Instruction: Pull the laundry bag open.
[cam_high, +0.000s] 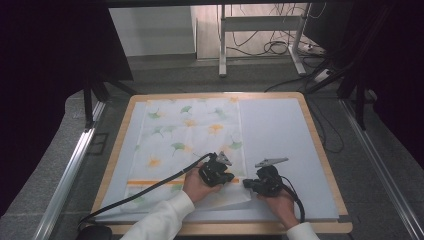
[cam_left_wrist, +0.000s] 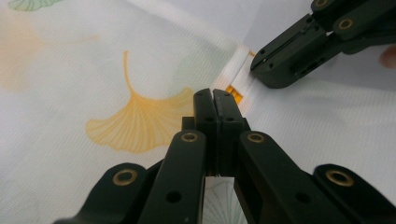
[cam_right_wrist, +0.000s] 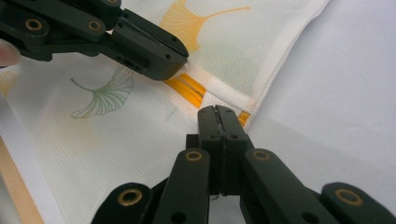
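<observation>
A white cloth (cam_high: 190, 135) printed with green and orange ginkgo leaves lies flat on the left half of a pale mat (cam_high: 275, 130). An orange stripe (cam_high: 150, 182) crosses it near the front edge. Both grippers meet at the cloth's near right corner. My left gripper (cam_high: 233, 178) points right with its jaws closed on the cloth's edge by the stripe (cam_left_wrist: 233, 91). My right gripper (cam_high: 245, 183) points left, jaws closed on the same edge (cam_right_wrist: 233, 105). A raised fold of cloth runs between the two tips. In the right gripper view the left gripper (cam_right_wrist: 184, 58) sits just beyond my own jaws.
The mat covers a wooden-rimmed table (cam_high: 320, 150). The mat's right half is bare. Metal rails (cam_high: 70, 170) run along both sides of the table, and a desk frame with cables (cam_high: 260, 45) stands on the floor beyond.
</observation>
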